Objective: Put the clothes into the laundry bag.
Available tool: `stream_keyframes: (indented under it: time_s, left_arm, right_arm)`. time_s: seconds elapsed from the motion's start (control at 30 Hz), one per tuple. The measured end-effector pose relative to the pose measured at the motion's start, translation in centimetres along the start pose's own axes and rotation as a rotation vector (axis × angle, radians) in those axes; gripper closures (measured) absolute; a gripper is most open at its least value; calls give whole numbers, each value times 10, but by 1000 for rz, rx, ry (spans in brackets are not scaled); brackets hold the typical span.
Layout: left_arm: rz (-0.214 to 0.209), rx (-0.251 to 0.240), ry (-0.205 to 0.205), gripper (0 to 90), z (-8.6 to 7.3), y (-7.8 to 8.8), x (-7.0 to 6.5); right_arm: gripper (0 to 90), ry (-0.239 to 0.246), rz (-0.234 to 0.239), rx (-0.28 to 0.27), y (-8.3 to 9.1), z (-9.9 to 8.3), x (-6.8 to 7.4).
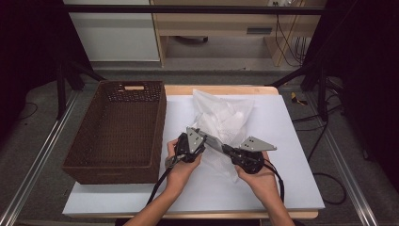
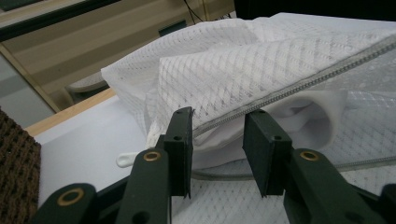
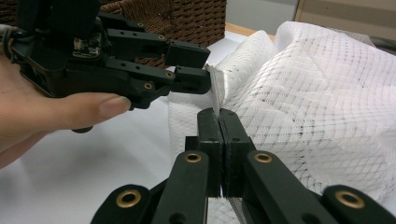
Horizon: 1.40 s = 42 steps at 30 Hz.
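So I've got a white mesh laundry bag (image 1: 221,125) lying on the white table (image 1: 282,188), pretty much centre of the high view, just right of the brown wicker basket (image 1: 117,132) that takes up the left side. The bag's all crumpled, and something white sits inside it — you can see it through the open slit in my left gripper view.

My right gripper (image 3: 219,116) is clamped tight on the bag's edge by the zipper (image 3: 215,88) — jaws pressed flat together, with the zipper strip coming up out of them in the middle of the right gripper view. In the high view that right gripper (image 1: 225,149) is lower centre, pointing up-left across the near end of the bag.

My left gripper (image 2: 217,135) has its jaws parted. The zipper (image 2: 299,84) runs diagonally from the upper right of that view down into the gap between the jaws, and the pads aren't pressing on it. From the right gripper view the left gripper (image 3: 203,67) sits upper left, jaws apart, tips right at the zipper edge just above my right gripper's jaws. My left hand (image 3: 42,116) wraps round its body there.

In the high view the left gripper (image 1: 203,137) is just left of the right one, both at the near end of the bag, well inside the table's edges.
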<state>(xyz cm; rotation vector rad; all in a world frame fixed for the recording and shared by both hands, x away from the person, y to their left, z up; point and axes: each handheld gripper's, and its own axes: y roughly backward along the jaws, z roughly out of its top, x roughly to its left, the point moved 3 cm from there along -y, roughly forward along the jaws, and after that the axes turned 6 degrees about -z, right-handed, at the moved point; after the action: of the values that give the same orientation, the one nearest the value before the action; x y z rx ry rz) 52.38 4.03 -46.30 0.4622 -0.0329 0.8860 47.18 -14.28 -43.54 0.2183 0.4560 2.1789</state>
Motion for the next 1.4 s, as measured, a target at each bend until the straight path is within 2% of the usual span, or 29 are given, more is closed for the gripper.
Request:
stream_keyframes:
  time_s: [0.07,0.13,0.23,0.3,0.37,0.5,0.67,0.87,1.0,1.2,1.3,1.4]
  left_arm:
    - [10,10,-27,608,-1,-5,2]
    - [19,22,-24,617,-1,-11,6]
    - [19,15,-22,709,0,-14,11]
    - [-14,27,-1,816,0,-13,12]
    - [-24,37,16,876,0,-6,13]
    - [-38,36,48,884,2,11,13]
    - [-75,29,75,886,14,37,11]
    - [-126,30,67,886,27,61,2]
    - [-162,40,55,886,33,70,-4]
    - [-224,29,70,886,47,83,-12]
    - [-245,44,53,886,45,88,-17]
    - [-265,67,47,886,32,90,-24]
  right_arm:
    - [896,-1,2,-1,0,0,0]
    - [896,-3,2,-1,1,1,0]
    - [896,-3,2,-3,1,0,-1]
    - [895,-4,2,0,1,0,-1]
    - [896,-3,1,4,0,0,-2]
    - [895,-4,-4,9,0,0,-5]
    - [895,3,-9,24,5,3,-11]
    - [895,9,-8,36,15,10,-16]
    - [893,25,-10,45,27,18,-19]
    - [892,76,-22,56,45,36,-24]
    - [892,93,-23,72,50,35,-23]
    - [892,108,-14,95,51,24,-18]
